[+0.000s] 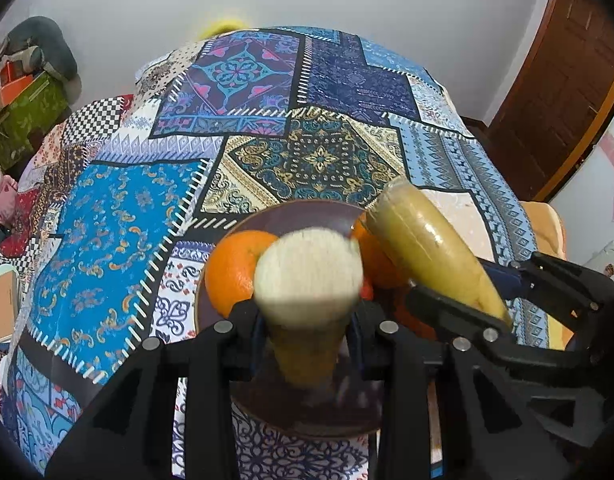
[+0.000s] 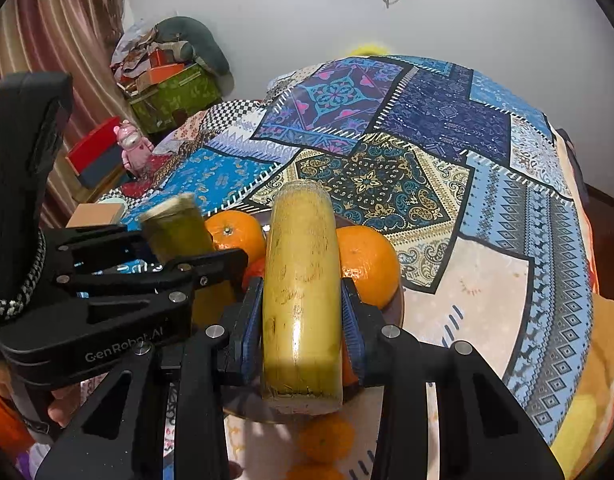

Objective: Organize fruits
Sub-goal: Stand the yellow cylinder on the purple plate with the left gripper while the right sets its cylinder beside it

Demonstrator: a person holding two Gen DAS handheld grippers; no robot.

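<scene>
My left gripper is shut on a yellow-green sugarcane piece, its pale cut end facing the camera, held over a dark brown plate. My right gripper is shut on a second sugarcane piece, also over the plate. The right gripper and its cane show at the right of the left wrist view; the left gripper and its cane show at the left of the right wrist view. Oranges sit on the plate: one at left, one at right.
The table carries a blue patchwork cloth. Small oranges lie on the cloth in front of the plate. A pink figurine, boxes and a curtain stand at the left; a wooden door is at right.
</scene>
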